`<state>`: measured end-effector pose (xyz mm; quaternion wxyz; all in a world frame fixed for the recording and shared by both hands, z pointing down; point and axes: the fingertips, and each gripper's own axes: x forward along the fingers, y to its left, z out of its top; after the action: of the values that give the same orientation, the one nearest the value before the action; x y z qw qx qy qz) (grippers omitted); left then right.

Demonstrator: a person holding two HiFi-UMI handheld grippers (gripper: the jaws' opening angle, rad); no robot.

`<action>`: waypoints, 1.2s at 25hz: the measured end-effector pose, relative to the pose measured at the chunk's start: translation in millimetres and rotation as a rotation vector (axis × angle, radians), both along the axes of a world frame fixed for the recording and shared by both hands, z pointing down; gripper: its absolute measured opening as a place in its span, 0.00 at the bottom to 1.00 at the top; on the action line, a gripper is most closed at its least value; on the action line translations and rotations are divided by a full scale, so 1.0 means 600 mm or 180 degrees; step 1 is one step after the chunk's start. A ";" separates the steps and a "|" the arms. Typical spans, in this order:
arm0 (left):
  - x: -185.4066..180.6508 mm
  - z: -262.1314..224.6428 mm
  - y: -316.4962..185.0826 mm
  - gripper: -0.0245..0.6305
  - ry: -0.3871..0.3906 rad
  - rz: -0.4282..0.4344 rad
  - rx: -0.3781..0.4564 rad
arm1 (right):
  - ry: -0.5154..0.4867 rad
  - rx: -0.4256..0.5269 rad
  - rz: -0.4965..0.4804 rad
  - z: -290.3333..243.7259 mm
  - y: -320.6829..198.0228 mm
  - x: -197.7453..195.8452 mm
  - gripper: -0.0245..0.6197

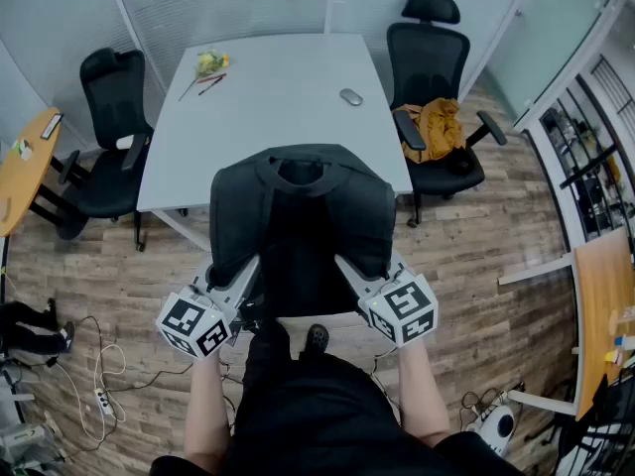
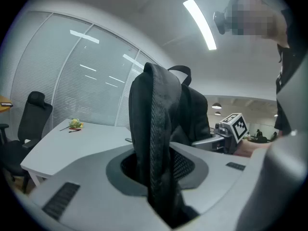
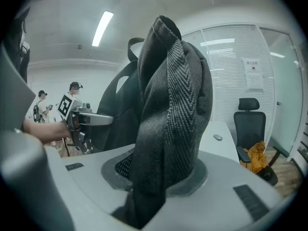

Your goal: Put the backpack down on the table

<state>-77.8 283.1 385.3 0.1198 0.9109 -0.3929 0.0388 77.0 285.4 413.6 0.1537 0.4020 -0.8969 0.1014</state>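
A black backpack (image 1: pixel 303 216) hangs upright between my two grippers, in front of the near edge of the white table (image 1: pixel 278 77). My left gripper (image 1: pixel 248 269) is shut on the backpack's left shoulder strap (image 2: pixel 156 138), which runs up out of the jaws in the left gripper view. On the other side my right gripper (image 1: pixel 349 269) is shut on the right shoulder strap (image 3: pixel 168 129), a thick woven band filling its jaws. The backpack's top handle (image 2: pixel 179 71) shows above the body. Its underside is hidden, so I cannot tell whether it touches the table.
A grey mouse (image 1: pixel 351 97) and a yellow bunch with pens (image 1: pixel 208 65) lie on the table's far part. Black office chairs stand at the left (image 1: pixel 109 137) and right (image 1: pixel 432 77); the right one holds a yellow garment (image 1: pixel 437 127). Cables (image 1: pixel 89 385) trail on the wood floor.
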 end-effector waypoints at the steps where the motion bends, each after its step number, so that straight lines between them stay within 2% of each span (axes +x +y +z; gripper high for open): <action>1: 0.004 -0.002 0.002 0.19 -0.0025 0.0002 -0.0004 | -0.0007 -0.0003 0.0001 -0.001 0.003 0.003 0.25; 16: 0.041 -0.004 0.021 0.19 -0.0274 0.0049 0.0026 | -0.0031 -0.0058 0.0009 -0.002 0.025 0.036 0.24; 30: 0.058 0.000 0.018 0.19 -0.0426 0.0084 -0.0074 | -0.0140 -0.0164 -0.0047 0.005 0.017 0.054 0.26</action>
<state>-43.0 293.9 385.4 0.1033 0.9099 -0.3875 0.1058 109.3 295.7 416.6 0.1450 0.3890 -0.9001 0.1321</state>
